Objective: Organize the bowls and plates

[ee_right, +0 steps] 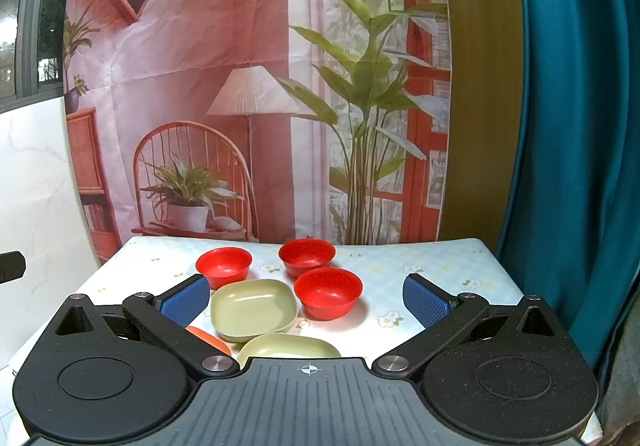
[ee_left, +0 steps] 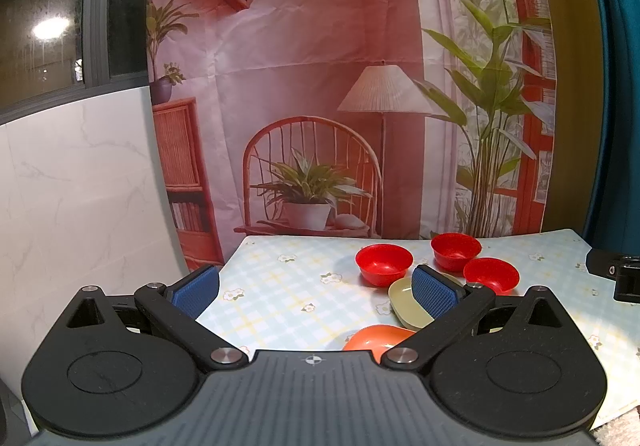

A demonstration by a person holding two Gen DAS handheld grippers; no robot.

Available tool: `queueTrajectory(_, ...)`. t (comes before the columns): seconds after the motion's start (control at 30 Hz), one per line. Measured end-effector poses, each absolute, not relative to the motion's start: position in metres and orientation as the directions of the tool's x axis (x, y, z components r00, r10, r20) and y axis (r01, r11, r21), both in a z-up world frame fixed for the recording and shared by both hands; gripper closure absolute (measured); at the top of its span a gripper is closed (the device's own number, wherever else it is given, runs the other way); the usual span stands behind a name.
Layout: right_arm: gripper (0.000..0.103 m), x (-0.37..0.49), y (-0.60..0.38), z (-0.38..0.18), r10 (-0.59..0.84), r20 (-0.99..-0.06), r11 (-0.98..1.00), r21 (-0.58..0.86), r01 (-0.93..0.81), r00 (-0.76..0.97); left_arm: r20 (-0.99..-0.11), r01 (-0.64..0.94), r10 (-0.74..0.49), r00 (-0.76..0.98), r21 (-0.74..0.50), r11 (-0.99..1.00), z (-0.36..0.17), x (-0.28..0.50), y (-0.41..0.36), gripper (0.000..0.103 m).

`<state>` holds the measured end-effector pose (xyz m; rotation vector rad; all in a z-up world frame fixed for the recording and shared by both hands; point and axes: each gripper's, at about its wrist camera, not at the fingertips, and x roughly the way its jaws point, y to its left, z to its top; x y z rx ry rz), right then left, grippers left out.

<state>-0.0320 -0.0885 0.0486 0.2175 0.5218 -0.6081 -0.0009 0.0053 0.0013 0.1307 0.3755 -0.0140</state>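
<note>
A: Start at the tools. How do they stand?

B: The left gripper (ee_left: pixel 316 288) has its blue-padded jaws spread wide with nothing between them, and so does the right gripper (ee_right: pixel 306 296). Both hang over the near edge of the table with the pale checked, flower-printed cloth (ee_right: pixel 400 270).

A: And the dishes, is anything in them?

B: All empty. Just past the right gripper sits a rounded-square olive-green plastic plate (ee_right: pixel 253 308), with a second olive-green plate (ee_right: pixel 288 346) nearer, partly hidden by the gripper body. An orange plastic plate (ee_right: pixel 208 338) peeks out behind the right gripper's left finger.

A: The bowls?

B: Three glossy round red plastic bowls, upright: the left red bowl (ee_right: pixel 224 266), the far red bowl (ee_right: pixel 307 256), and the near red bowl (ee_right: pixel 328 292) just beside the first green plate. None are stacked.

A: Surroundings?

B: A printed fabric backdrop of a room (ee_right: pixel 248 86) hangs behind the table, and a teal curtain (ee_right: pixel 568 126) to the right.
</note>
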Motion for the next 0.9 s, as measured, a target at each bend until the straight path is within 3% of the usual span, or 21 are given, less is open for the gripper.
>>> queueTrajectory(0.9, 0.000, -0.0301, -0.0854, 0.0479, -0.489, -0.525, 0.803, 0.041, 0.595, 0.696, -0.383, 0.039, 0.009, 0.924, 0.117, 0.992, 0.0005, -0.0021, 0.0044, 0.000)
